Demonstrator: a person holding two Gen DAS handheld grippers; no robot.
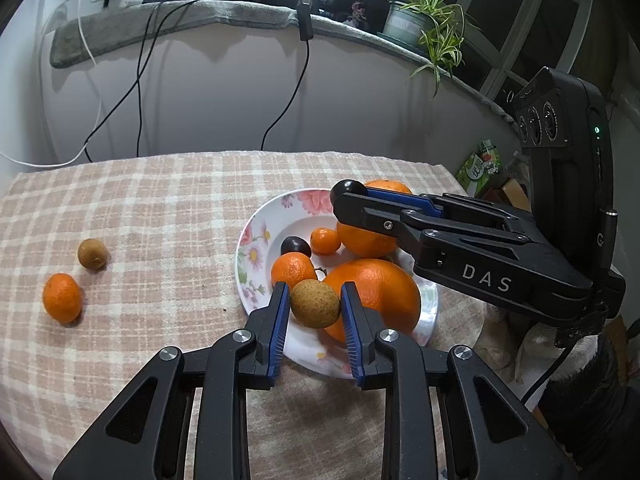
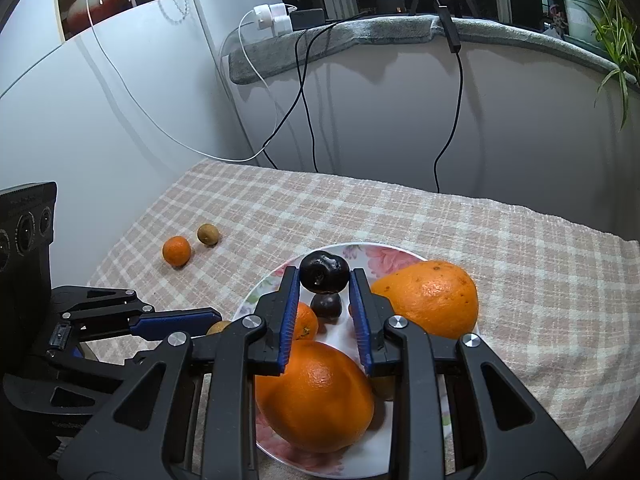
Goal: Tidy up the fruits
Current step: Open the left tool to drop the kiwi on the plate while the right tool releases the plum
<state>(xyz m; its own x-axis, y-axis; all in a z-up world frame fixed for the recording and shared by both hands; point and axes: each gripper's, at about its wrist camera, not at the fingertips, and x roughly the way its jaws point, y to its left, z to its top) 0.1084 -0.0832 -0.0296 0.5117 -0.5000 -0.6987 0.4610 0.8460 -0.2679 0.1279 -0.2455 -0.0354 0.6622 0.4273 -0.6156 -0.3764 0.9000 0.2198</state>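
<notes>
A floral plate (image 1: 256,240) (image 2: 360,456) on the checked cloth holds two big oranges (image 1: 372,296) (image 2: 312,396), small mandarins (image 1: 294,270) and a dark plum (image 1: 295,246) (image 2: 326,305). My left gripper (image 1: 314,304) is shut on a brown longan (image 1: 315,303) above the plate's near side. My right gripper (image 2: 324,278) is shut on a dark plum (image 2: 324,272) (image 1: 348,189) above the plate. A loose mandarin (image 1: 62,298) (image 2: 176,251) and a loose longan (image 1: 92,254) (image 2: 208,235) lie on the cloth to the left.
The table is covered with a pink checked cloth (image 1: 160,208) and stands against a white wall. Cables (image 1: 140,92) hang down behind it. A grey-covered ledge with a potted plant (image 1: 424,20) runs above. Boxes (image 1: 484,166) stand off the right edge.
</notes>
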